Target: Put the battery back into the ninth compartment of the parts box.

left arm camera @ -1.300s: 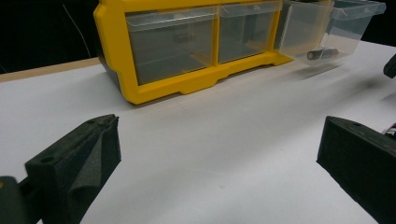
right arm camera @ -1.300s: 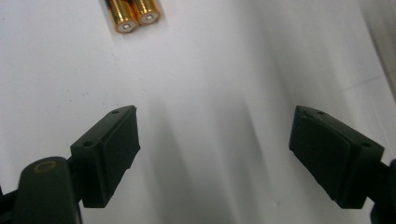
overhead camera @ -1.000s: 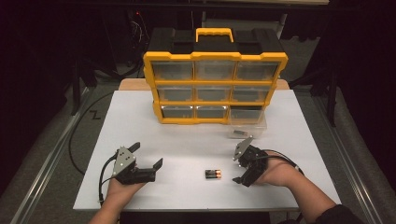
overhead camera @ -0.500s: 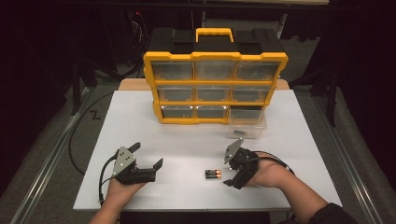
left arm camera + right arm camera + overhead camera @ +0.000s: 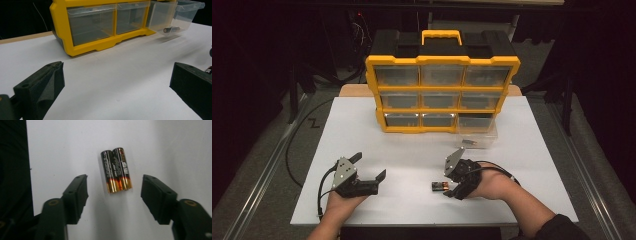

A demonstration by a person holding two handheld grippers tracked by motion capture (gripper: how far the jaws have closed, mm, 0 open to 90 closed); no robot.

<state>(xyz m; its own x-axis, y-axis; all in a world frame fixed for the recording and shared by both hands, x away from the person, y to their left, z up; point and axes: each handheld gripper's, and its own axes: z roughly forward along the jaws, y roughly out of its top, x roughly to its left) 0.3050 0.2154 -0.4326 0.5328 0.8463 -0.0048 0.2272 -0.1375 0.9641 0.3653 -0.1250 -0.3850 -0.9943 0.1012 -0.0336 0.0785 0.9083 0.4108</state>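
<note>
Two batteries point(image 5: 116, 170) lie on the white table point(image 5: 362, 130) in a dark room, between the right gripper's point(image 5: 113, 192) spread fingers; left gripper point(image 5: 371, 172) gapes.

white table point(image 5: 362, 130) carries yellow drawer organizer point(image 5: 442, 92), clear drawer point(image 5: 477, 139), two batteries point(image 5: 440, 187)

Two batteries point(image 5: 116, 170), one yellow organizer point(image 5: 442, 92), two hand-held grippers.

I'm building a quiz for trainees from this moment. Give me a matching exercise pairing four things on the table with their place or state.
Things:
1. pair of black-and-gold batteries
2. clear plastic drawer
3. left gripper
4. yellow-framed organiser cabinet

Places or states:
A. pulled out, one battery inside
B. standing at the table's far side
C. lying side by side between the right gripper's open jaws
D. open, holding nothing

Pairs: 1-C, 2-A, 3-D, 4-B
</note>
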